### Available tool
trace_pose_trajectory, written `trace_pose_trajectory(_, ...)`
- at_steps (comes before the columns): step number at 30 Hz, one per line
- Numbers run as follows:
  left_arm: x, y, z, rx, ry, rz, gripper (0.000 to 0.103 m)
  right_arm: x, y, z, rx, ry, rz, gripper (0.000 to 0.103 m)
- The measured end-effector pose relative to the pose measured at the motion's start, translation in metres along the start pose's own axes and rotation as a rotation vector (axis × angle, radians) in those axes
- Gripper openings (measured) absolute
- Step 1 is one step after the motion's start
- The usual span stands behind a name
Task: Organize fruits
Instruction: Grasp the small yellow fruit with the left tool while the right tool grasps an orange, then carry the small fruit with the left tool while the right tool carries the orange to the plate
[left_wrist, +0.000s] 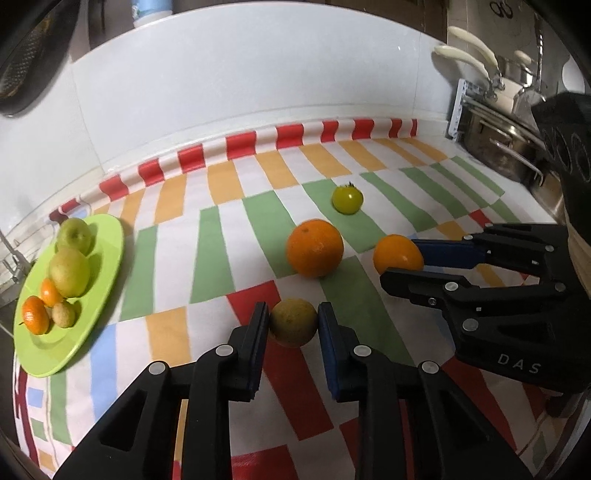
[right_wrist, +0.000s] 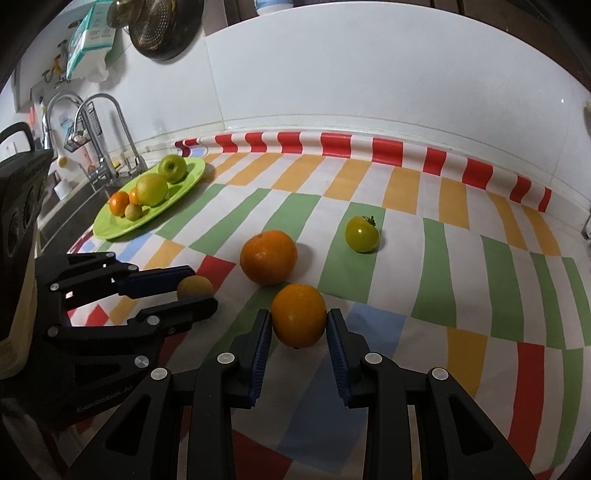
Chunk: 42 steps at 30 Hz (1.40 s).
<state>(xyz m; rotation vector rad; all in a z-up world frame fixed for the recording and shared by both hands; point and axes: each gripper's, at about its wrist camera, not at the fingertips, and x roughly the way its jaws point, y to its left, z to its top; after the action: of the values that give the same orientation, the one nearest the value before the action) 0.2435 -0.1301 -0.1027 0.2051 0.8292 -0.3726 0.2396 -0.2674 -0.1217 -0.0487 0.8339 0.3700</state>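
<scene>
Nine fruits (left_wrist: 314, 247), one plate (left_wrist: 107, 254), two grippers (left_wrist: 293, 328).

A matt woven cloth (right_wrist: 424, 266) in coloured checks covers the surface, its far edge rumpled against glossy white wall tiles (right_wrist: 369, 85). The lime-green plate (left_wrist: 107, 266) looks like smooth, shiny plastic. Both hand-held grippers, left (left_wrist: 293, 325) and right (right_wrist: 299, 325), are matt black plastic with ribbed blue pads (right_wrist: 338, 354). The oranges' (right_wrist: 268, 256) peel is finely dimpled; steel pots (left_wrist: 498, 147) gleam.

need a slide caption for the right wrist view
Right gripper closed on an orange while the left gripper clasps a brownish fruit; green plate waits beyond.
</scene>
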Motion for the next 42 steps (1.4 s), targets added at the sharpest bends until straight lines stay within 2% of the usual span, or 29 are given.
trace_pose_trajectory(9,-0.043,0.018,-0.003,-0.045,-0.064,0.010,0.027,-0.024,0.020,0.004,0.061,-0.049,-0.023,0.032)
trace_pose_trajectory(17,-0.077,0.046,-0.014,-0.088,-0.112,0.019,0.027,-0.049,0.053,0.011,0.108,-0.119,-0.046,0.032)
trace_pose_trajectory(29,-0.131,0.082,-0.039,-0.132,-0.178,0.070,0.027,-0.075,0.120,0.021,0.041,-0.204,-0.008,0.032)
trace_pose_trajectory(42,-0.162,0.124,-0.054,-0.168,-0.213,0.134,0.027,-0.069,0.173,0.031,-0.016,-0.218,0.056,0.032)
